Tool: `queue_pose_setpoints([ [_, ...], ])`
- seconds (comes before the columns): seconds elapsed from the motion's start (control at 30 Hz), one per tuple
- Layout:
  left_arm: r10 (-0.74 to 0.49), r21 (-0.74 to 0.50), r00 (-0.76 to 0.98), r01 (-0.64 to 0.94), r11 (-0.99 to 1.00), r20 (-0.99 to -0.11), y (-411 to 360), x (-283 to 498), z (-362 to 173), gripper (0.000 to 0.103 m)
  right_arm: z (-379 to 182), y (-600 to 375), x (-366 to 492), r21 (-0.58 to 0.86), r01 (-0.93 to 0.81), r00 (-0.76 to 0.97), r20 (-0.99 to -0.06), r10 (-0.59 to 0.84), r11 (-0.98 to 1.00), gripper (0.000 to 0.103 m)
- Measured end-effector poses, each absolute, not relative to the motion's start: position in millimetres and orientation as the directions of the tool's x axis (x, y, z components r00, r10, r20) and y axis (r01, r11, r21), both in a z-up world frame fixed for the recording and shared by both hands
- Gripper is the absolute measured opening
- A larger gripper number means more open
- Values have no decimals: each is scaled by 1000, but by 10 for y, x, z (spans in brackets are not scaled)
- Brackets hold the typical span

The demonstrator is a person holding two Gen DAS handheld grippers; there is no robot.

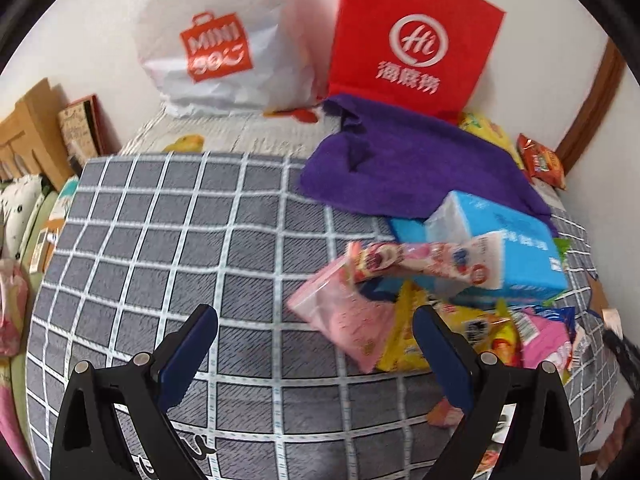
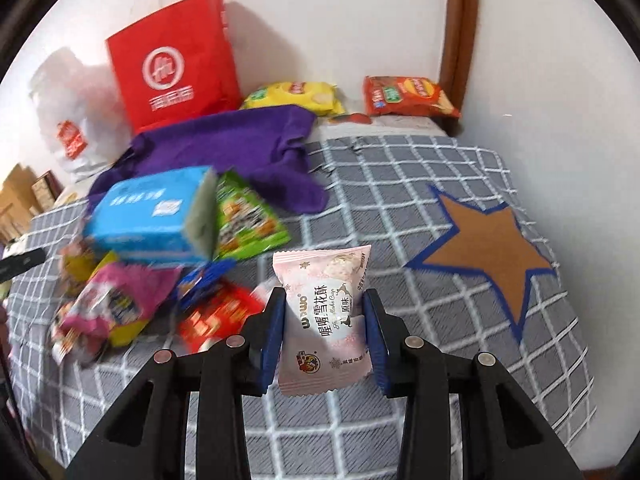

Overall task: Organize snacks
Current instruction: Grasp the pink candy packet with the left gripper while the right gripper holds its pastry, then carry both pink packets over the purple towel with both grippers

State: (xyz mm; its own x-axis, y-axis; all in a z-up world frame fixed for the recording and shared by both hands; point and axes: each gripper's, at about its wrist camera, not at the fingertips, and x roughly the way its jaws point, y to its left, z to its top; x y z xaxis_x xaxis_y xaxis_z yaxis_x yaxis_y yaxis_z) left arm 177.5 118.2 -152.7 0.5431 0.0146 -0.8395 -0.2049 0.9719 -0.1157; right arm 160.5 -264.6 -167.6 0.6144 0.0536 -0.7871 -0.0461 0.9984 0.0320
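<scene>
My right gripper is shut on a small pink-and-white snowflake-crisp packet and holds it upright above the grey checked cloth. My left gripper is open and empty over the checked cloth, just left of the snack pile. The pile holds a blue box, a pink zip bag, a pink wrapped bar and yellow packets. In the right wrist view the blue box, a green packet, a red packet and a pink packet lie left of my gripper.
A purple cloth lies behind the pile. A red paper bag and a white shopping bag stand against the wall. A yellow chip bag and an orange chip bag lie at the back. A brown star patch is on the right.
</scene>
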Motion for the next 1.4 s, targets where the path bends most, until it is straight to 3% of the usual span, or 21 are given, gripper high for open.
queue_pose_setpoints([
  [0.33, -73, -218, 502, -236, 947, -862, 1276, 1932, -1801, 89, -1906, -2447, 1278, 67, -76, 563, -820, 98, 995, 38],
  [0.47, -91, -241, 496, -248, 938, -864, 1242, 2044, -1905, 77, -1984, -2411, 1239, 87, -70, 542, -833, 111, 994, 38],
  [0.53, -95, -236, 503, -225, 945, -859, 1211, 2060, -1900, 54, -2020, -2380, 1234, 84, -73, 532, -839, 110, 994, 38],
  [0.63, -126, -261, 521, -195, 945, -844, 1218, 2003, -1846, 42, -2041, -2346, 1221, 93, -80, 528, -841, 121, 992, 38],
  [0.83, -42, -152, 508, -177, 973, -861, 1243, 1776, -1763, 46, -2058, -2289, 1197, 96, -92, 526, -841, 130, 991, 38],
  [0.9, -42, -158, 492, -197, 967, -870, 1294, 1761, -1797, 64, -2068, -2273, 1192, 93, -99, 525, -841, 132, 991, 38],
  [0.97, -40, -167, 466, -234, 958, -884, 1356, 1796, -1855, 74, -2092, -2265, 1202, 101, -103, 519, -843, 140, 990, 39],
  [1.1, -31, -176, 473, -265, 948, -881, 1354, 1850, -1916, 76, -2162, -2254, 1222, 107, -96, 509, -849, 141, 990, 42],
  [1.17, -31, -174, 477, -259, 950, -879, 1303, 1853, -1924, 73, -2191, -2240, 1216, 91, -99, 516, -847, 129, 991, 43],
  [1.2, -46, -186, 490, -241, 953, -870, 1277, 1836, -1921, 59, -2196, -2243, 1203, 87, -101, 523, -843, 127, 991, 43],
  [1.3, -59, -190, 511, -208, 960, -858, 1230, 1758, -1908, 44, -2193, -2237, 1193, 83, -94, 528, -841, 121, 992, 42],
  [1.4, -100, -232, 525, -192, 953, -845, 1255, 1630, -1839, 37, -2142, -2267, 1161, 117, -83, 525, -839, 144, 990, 39],
])
